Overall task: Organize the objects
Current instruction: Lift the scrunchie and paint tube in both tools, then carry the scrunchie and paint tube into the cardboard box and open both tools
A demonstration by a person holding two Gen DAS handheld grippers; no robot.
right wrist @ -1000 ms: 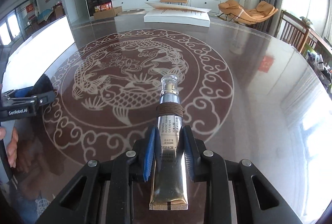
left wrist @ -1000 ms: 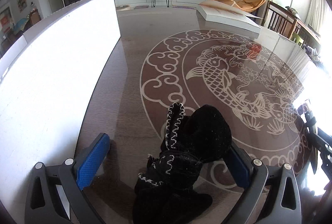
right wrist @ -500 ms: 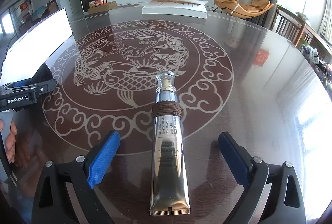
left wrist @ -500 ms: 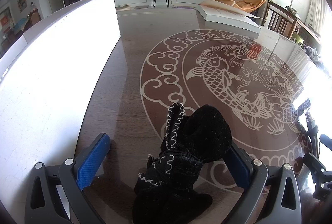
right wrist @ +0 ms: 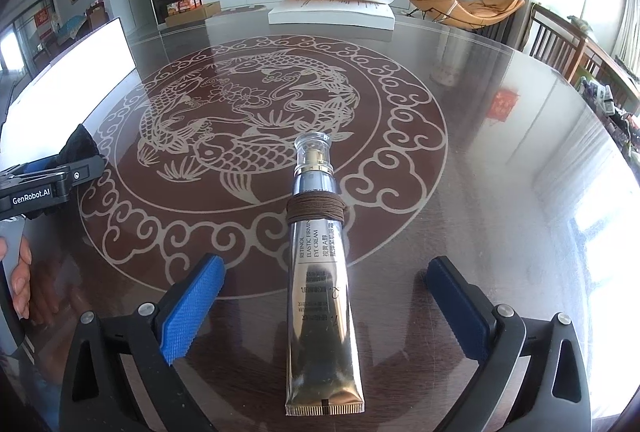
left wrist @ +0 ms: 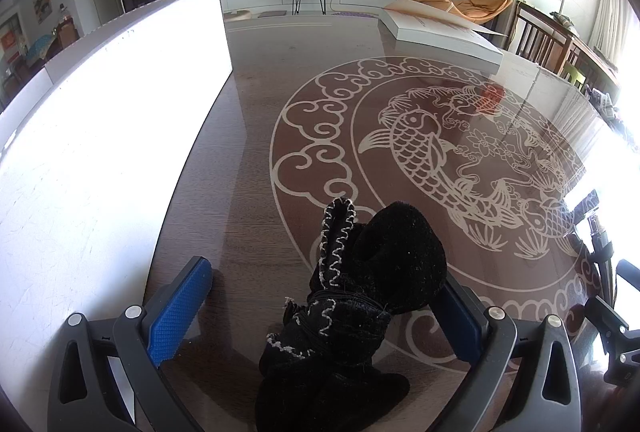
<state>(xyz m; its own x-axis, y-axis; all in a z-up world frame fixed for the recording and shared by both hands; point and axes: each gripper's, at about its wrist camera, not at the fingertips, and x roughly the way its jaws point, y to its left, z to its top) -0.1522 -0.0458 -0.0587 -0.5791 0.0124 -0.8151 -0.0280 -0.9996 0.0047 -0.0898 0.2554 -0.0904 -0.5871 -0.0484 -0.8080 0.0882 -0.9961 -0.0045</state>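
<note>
A black knit glove bundle with white stitching (left wrist: pixel 360 288) lies on the glossy table between the fingers of my left gripper (left wrist: pixel 320 296), which is open. A metallic eye-cream tube (right wrist: pixel 322 272) with a clear cap and brown cord wound round its neck lies on the table between the fingers of my right gripper (right wrist: pixel 324 296), which is open wide and not touching it. The left gripper (right wrist: pixel 52 184) and part of the black glove (right wrist: pixel 78 148) show at the left edge of the right wrist view. The right gripper shows at the right edge of the left wrist view (left wrist: pixel 608 292).
The dark table carries a fish-and-cloud inlay (right wrist: pixel 264 120). A large white panel (left wrist: pixel 100 120) lies along the table's left side. A flat white box (right wrist: pixel 332 14) sits at the far edge. A wooden chair (right wrist: pixel 560 44) stands at the right.
My right gripper opened and let go of the eye-cream tube, which now lies on the table. The left gripper and glove have not moved.
</note>
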